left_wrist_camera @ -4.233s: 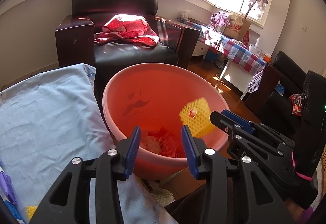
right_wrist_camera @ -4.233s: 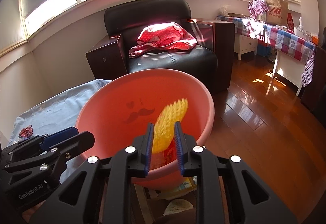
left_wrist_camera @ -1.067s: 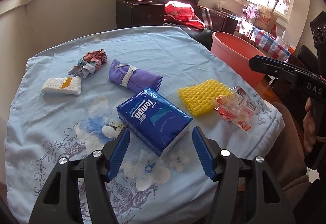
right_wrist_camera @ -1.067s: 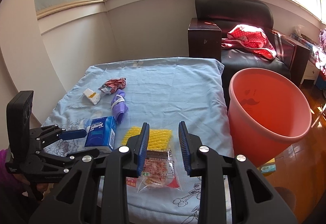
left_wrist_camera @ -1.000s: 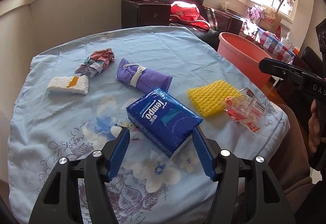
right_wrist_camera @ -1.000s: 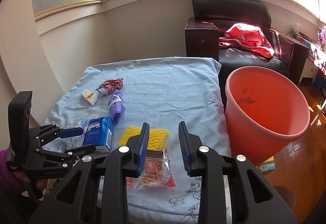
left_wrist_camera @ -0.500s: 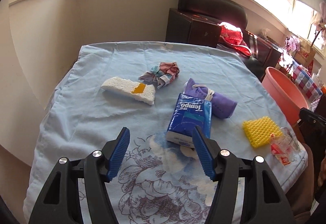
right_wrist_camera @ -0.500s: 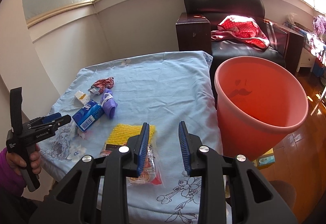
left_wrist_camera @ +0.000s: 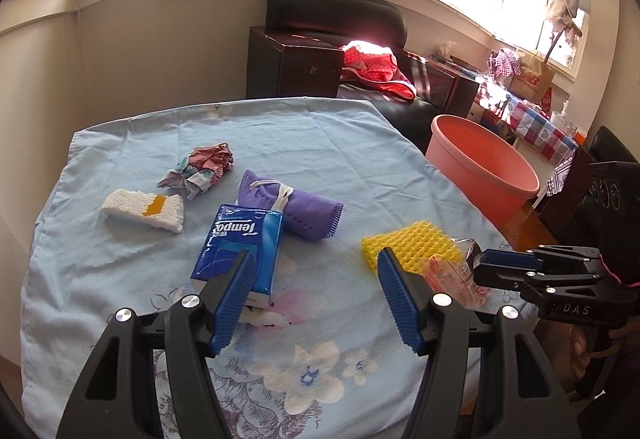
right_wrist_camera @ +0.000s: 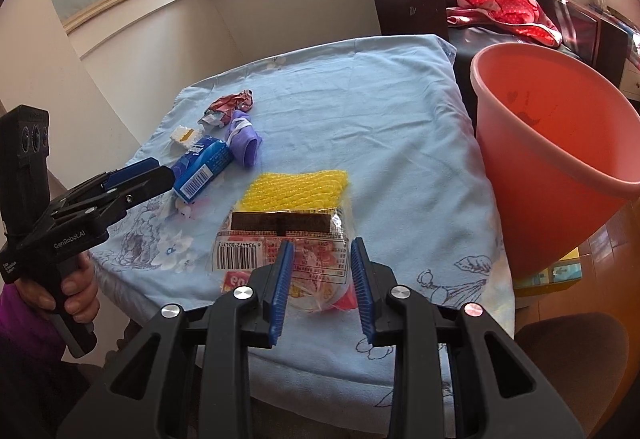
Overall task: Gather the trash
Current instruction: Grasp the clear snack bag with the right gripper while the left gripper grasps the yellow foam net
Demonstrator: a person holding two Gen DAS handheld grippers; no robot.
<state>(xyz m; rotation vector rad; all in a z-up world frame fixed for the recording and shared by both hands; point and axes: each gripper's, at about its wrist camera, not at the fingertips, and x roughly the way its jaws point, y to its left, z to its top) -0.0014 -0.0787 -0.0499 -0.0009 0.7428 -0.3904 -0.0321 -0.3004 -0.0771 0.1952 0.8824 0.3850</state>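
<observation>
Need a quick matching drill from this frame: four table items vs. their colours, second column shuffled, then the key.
Items:
1. tissue pack
2. foam net
3. rolled cloth
4. bucket

Colours:
A. purple
B. salmon pink
C. blue
D. yellow

Pairs: 1-C, 2-D, 3-A, 4-B

Both grippers are matte black plastic frames with triangular cut-outs and round silver screws along each arm. The left gripper [left_wrist_camera: 316, 295] carries ribbed blue pads on its fingers [left_wrist_camera: 234, 295]; seen from the right wrist view it bears white "GenRobot.AI" lettering. The right gripper [right_wrist_camera: 322, 289] has the same blue pads and shows "DAS" in the left wrist view. The left hand [right_wrist_camera: 76, 297] has bare skin and a purple sleeve.
</observation>
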